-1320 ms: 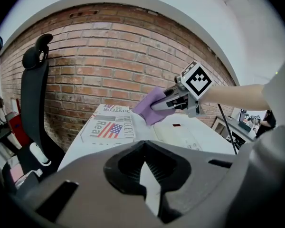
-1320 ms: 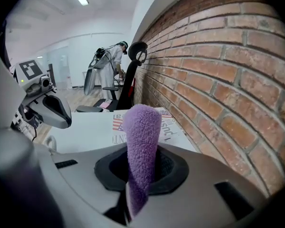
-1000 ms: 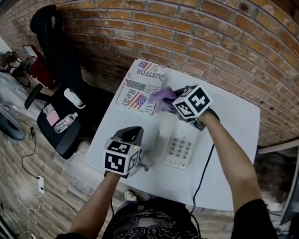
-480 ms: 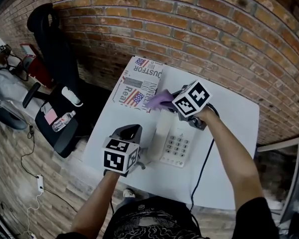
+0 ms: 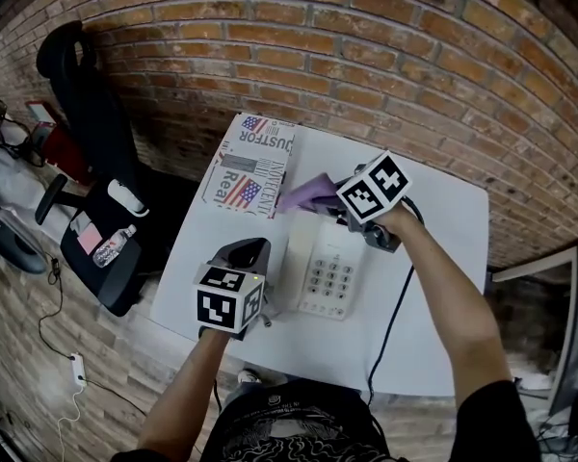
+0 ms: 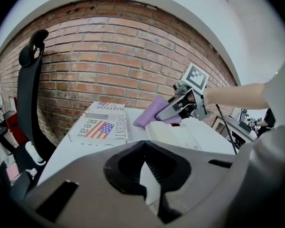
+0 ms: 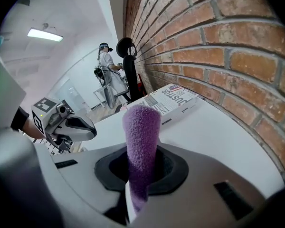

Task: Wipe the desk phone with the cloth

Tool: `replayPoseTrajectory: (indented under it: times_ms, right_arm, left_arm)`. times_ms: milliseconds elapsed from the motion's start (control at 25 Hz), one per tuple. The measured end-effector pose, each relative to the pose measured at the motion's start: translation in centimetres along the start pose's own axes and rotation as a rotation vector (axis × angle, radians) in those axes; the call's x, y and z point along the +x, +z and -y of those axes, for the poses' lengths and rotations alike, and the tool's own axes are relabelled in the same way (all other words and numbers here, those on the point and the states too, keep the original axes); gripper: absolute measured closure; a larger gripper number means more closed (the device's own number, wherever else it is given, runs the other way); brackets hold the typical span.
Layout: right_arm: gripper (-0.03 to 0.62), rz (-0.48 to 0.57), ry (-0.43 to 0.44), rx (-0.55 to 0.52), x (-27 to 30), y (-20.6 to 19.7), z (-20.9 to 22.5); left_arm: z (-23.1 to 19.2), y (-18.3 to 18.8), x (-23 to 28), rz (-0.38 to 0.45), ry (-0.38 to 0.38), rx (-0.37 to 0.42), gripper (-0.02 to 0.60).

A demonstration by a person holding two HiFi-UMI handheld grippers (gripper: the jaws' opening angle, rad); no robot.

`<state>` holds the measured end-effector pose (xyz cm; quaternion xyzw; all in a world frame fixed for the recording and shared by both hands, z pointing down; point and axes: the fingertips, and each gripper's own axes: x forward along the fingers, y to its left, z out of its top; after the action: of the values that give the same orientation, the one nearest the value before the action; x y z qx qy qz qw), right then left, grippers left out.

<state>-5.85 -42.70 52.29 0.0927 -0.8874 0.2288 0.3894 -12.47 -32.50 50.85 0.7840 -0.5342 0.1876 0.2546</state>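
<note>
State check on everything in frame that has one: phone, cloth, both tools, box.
desk phone: handset on cradle, flat on the table.
purple cloth: clamped in the right tool, sticking out over the phone's far end.
right tool: shut on the purple cloth.
left tool: shut, empty, beside the phone's near-left side.
printed box: closed, lying flat at the table's far-left corner.

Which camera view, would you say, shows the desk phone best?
The head view: nearly the whole desk phone, keypad included, shows from above. The left gripper view catches it low and end-on; the right gripper view shows the cloth instead.
</note>
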Motion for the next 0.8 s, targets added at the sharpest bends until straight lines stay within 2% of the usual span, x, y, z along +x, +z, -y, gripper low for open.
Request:
replayPoseTrajectory:
  times_ms: [800]
  right_arm:
    - [0.551, 0.03, -0.098, 0.118, -5.4, -5.6, 2.6]
  left_arm:
    - [3.8, 1.8, 2.1, 0.026, -0.093, 0.046, 0.575]
